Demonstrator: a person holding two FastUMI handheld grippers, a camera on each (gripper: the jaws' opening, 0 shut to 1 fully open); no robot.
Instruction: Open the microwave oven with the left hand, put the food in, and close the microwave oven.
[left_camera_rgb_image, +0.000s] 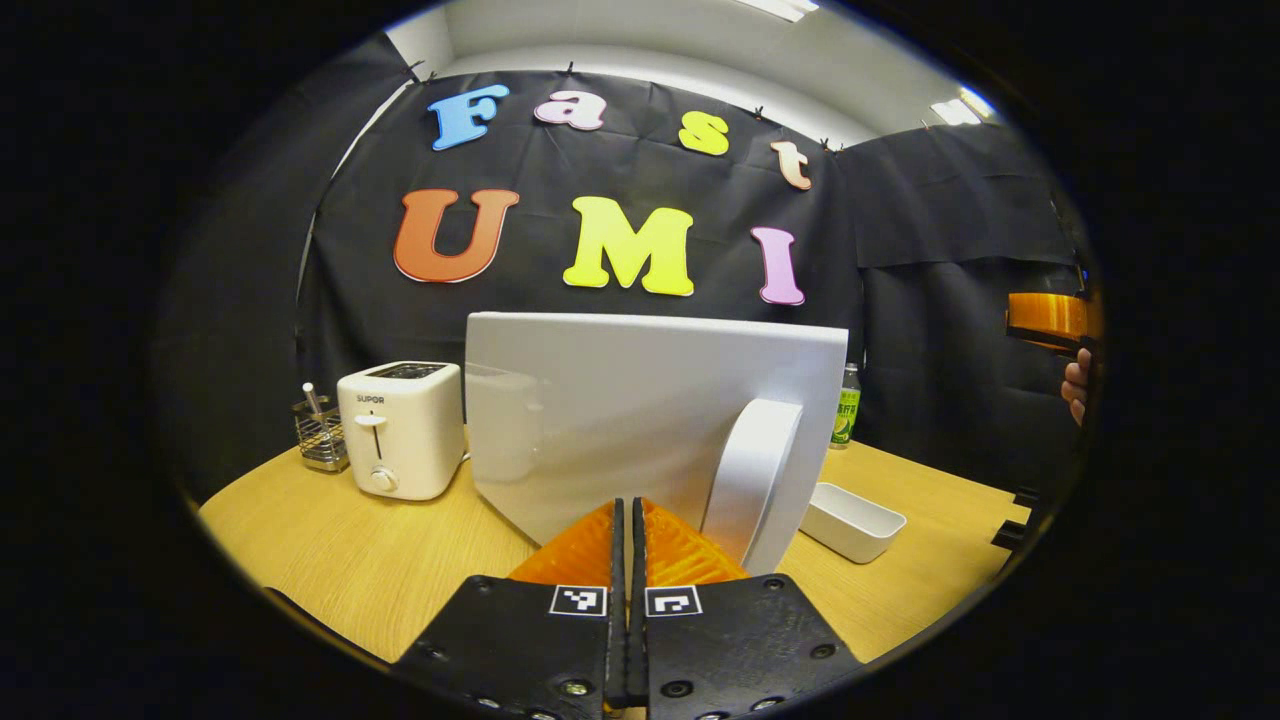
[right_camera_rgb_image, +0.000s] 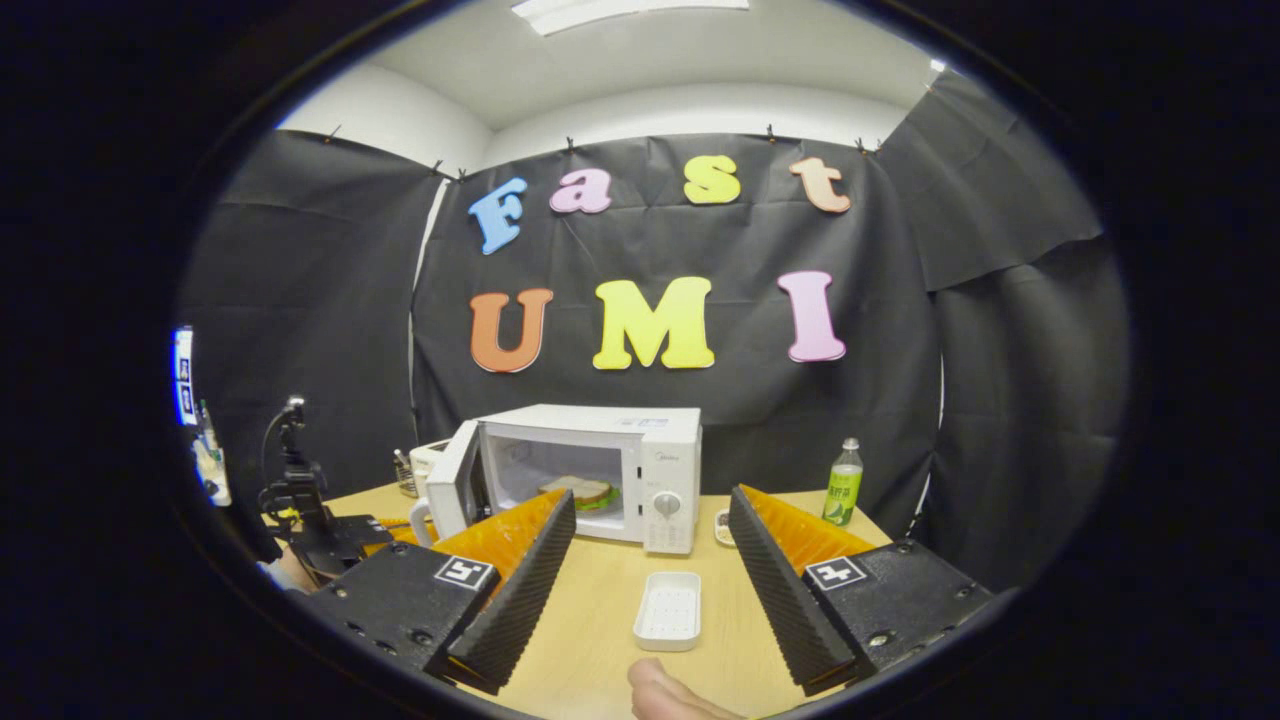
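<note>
The white microwave (right_camera_rgb_image: 655, 470) stands on the table with its door (right_camera_rgb_image: 450, 492) swung open to the left. A sandwich (right_camera_rgb_image: 583, 492) lies inside the cavity. In the left gripper view the door's outer face (left_camera_rgb_image: 620, 410) is close in front, its curved handle (left_camera_rgb_image: 752, 475) at the right. My left gripper (left_camera_rgb_image: 628, 505) is shut with nothing between its fingers, its tips at the door's face just left of the handle. It also appears beside the door as the left gripper (right_camera_rgb_image: 320, 530) in the right gripper view. My right gripper (right_camera_rgb_image: 650, 585) is open and empty, held back from the microwave.
A white toaster (left_camera_rgb_image: 400, 430) and a wire basket (left_camera_rgb_image: 320, 435) stand left of the door. A white tray (right_camera_rgb_image: 668, 608) lies in front of the microwave, a green bottle (right_camera_rgb_image: 843, 482) to its right. A fingertip (right_camera_rgb_image: 670, 697) shows at the table's near edge.
</note>
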